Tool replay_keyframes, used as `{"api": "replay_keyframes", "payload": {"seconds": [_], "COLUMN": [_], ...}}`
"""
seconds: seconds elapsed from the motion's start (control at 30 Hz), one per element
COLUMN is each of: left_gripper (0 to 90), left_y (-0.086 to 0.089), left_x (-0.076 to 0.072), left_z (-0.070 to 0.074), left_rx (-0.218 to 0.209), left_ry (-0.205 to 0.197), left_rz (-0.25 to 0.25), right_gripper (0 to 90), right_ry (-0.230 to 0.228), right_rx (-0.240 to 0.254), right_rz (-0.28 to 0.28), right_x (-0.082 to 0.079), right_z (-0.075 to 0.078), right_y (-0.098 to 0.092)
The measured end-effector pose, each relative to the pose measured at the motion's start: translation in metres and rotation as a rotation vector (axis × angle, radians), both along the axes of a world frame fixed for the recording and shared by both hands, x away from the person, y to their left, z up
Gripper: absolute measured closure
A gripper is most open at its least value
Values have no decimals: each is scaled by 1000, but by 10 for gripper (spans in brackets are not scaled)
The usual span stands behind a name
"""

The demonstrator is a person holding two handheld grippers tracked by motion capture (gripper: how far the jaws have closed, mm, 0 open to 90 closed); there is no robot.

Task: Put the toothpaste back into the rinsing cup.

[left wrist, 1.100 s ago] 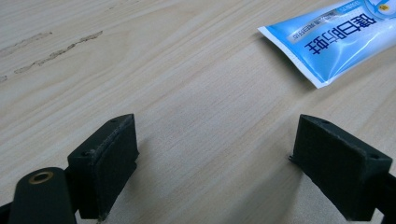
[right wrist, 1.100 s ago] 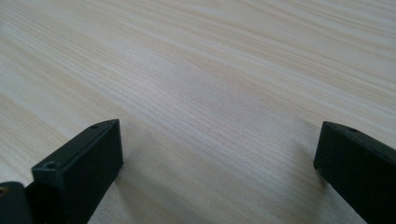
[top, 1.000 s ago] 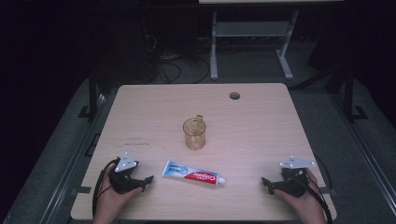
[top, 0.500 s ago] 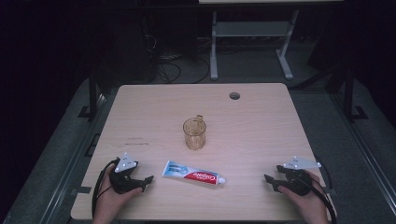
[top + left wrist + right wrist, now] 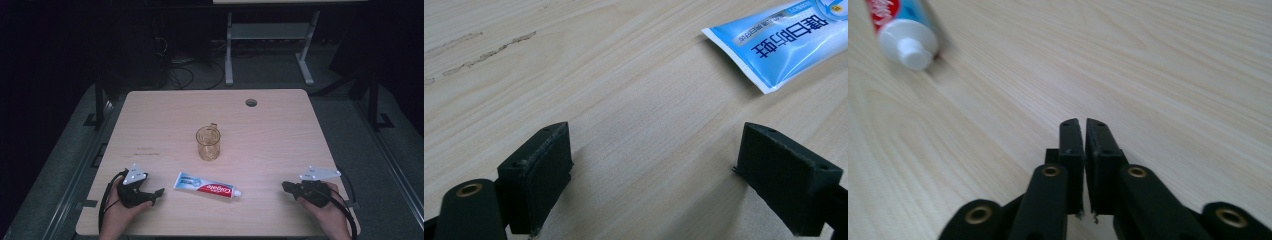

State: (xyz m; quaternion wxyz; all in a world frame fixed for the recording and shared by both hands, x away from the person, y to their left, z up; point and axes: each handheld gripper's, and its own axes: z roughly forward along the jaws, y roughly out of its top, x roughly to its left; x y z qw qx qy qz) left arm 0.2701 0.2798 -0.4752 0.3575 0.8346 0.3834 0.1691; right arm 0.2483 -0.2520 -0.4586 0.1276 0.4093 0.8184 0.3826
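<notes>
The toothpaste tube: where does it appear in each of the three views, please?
High view: toothpaste tube lies flat near the front edge, between the two grippers, cap toward the right gripper.
Left gripper view: its flat blue crimped end at the upper right.
Right gripper view: its white cap at the upper left.
Shared landmark: the pale wood table.

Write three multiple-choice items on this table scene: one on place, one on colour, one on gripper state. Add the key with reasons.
1. Where does the toothpaste tube lie?
A. Inside the cup
B. Flat on the table, nearer the person than the cup
C. On the floor

2. What colour is the tube's cap?
A. White
B. Black
C. Green

3. How do the grippers stand?
A. Both shut
B. Both open
C. Left gripper open, right gripper shut

Key: B, the high view shows it below the cup; A, the right gripper view shows it white; C, left jaws stand wide apart, right jaws nearly meet.
</notes>
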Motion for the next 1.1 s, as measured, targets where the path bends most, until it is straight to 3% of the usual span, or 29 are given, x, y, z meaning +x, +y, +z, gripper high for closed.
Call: {"api": "replay_keyframes", "payload": {"seconds": [0.3,1.1], "left_gripper": [130,130], "left_y": [0,0], "left_x": [0,0], "left_z": [0,0], "left_rx": [2,-1], "left_ry": [0,-1], "left_rz": [-2,-3], "right_gripper": [899,900], "right_ry": [3,15], "right_rx": [32,63], "right_rz": [105,249], "right_x": [6,26], "right_z": [8,15], "right_y": [21,73]}}
